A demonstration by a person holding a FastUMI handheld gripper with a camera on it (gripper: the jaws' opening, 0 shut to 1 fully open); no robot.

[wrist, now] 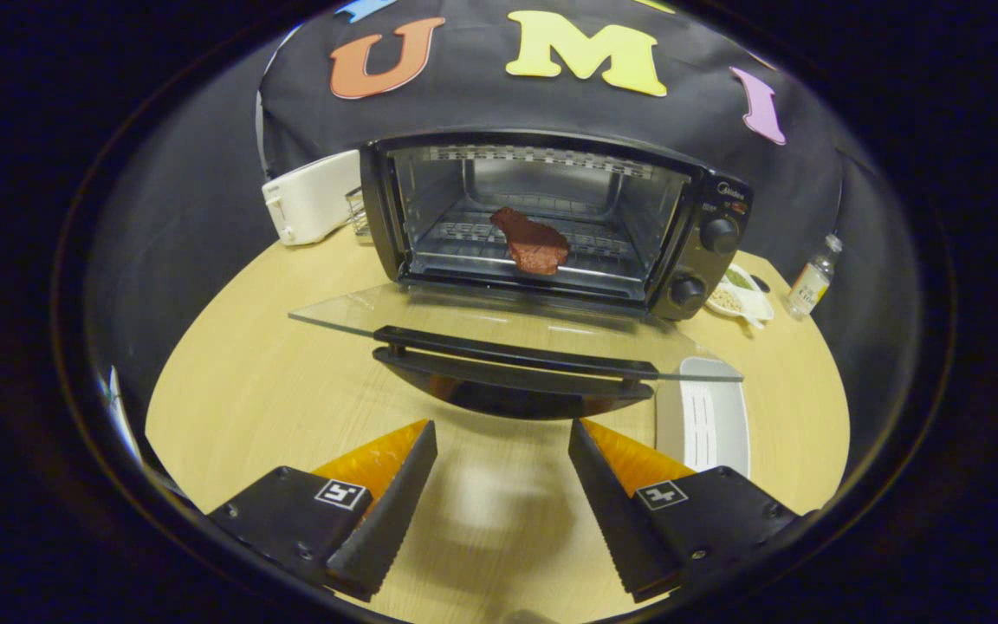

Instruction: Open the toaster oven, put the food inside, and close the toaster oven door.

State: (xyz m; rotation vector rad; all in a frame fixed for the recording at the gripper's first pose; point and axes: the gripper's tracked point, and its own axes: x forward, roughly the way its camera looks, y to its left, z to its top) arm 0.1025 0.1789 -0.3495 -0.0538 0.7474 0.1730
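The black toaster oven stands on the wooden table beyond my fingers, its glass door folded down flat toward me. The door's black handle lies just ahead of the fingertips. A reddish-brown piece of food rests on the wire rack inside the oven, near the front of the cavity. My gripper is open, with only bare tabletop between its fingers, and it sits a short way back from the handle.
A white toaster stands left of the oven. A white tray lies on the table under the door's right corner. Right of the oven are a small dish of food and a clear bottle.
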